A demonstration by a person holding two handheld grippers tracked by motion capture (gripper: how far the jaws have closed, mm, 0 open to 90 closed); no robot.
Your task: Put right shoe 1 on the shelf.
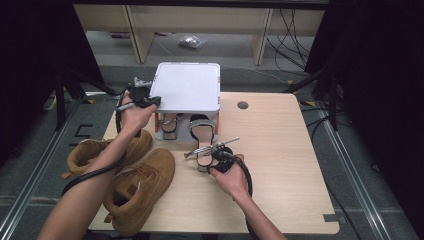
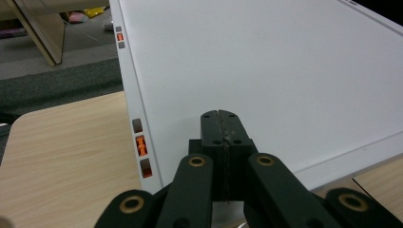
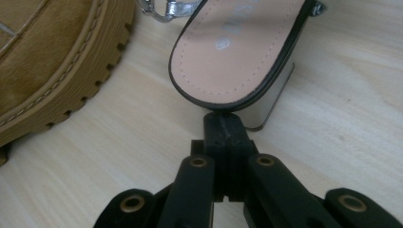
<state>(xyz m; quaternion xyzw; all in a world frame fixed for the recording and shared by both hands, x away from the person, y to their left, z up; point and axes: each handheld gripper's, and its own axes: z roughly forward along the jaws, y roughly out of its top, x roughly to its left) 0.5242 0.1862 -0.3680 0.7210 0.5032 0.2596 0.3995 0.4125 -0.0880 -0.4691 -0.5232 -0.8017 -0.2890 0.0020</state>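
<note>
A white shoe rack [image 1: 187, 86] stands at the table's far middle. My left gripper [image 1: 150, 101] is shut at its front left corner; in the left gripper view its closed tips [image 2: 221, 116] lie over the rack's white top [image 2: 266, 61] with nothing between them. A black sandal with a pink insole [image 1: 202, 131] sticks out from under the rack, beside a second sandal [image 1: 170, 125]. My right gripper [image 1: 212, 152] is shut, its tips [image 3: 222, 118] right at the heel end of the sandal [image 3: 233, 47], by its silver block heel [image 3: 271, 102]. Nothing is gripped.
Two tan suede boots [image 1: 107, 150] [image 1: 142, 185] lie on the table's left front; one boot's sole [image 3: 52, 61] is close to the sandal. The wooden table [image 1: 280, 160] has a cable hole [image 1: 243, 105] at the back. Orange clips [image 2: 141, 146] mark the rack's side edge.
</note>
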